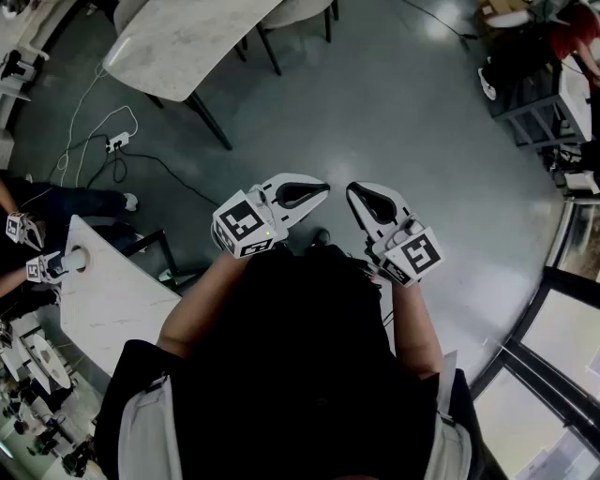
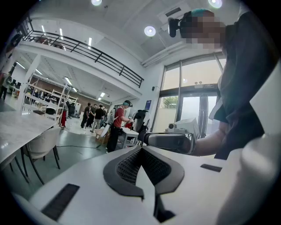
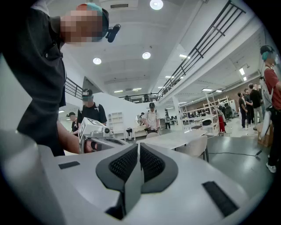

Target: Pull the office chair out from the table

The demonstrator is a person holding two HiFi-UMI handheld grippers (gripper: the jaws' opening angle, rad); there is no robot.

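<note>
In the head view I hold both grippers level in front of my chest, tips turned toward each other over bare grey floor. My left gripper point(image 1: 317, 193) is shut with nothing in it, and so is my right gripper point(image 1: 355, 193). The left gripper view shows its closed pads point(image 2: 141, 149) and the right gripper point(image 2: 169, 143) across from them. In the right gripper view the jaws point(image 3: 137, 147) are closed, with the left gripper point(image 3: 94, 132) opposite. A dark chair frame point(image 1: 153, 253) shows partly beside the white table point(image 1: 108, 300) at lower left; I cannot tell whether it is the office chair.
A marble table point(image 1: 178, 42) with pale dark-legged chairs point(image 1: 300, 9) stands at the top. Cables and a power strip point(image 1: 114, 142) lie on the floor at left. Another person's grippers point(image 1: 42, 267) work at the left table. Several people stand in the hall. A window frame point(image 1: 548, 319) runs along the right.
</note>
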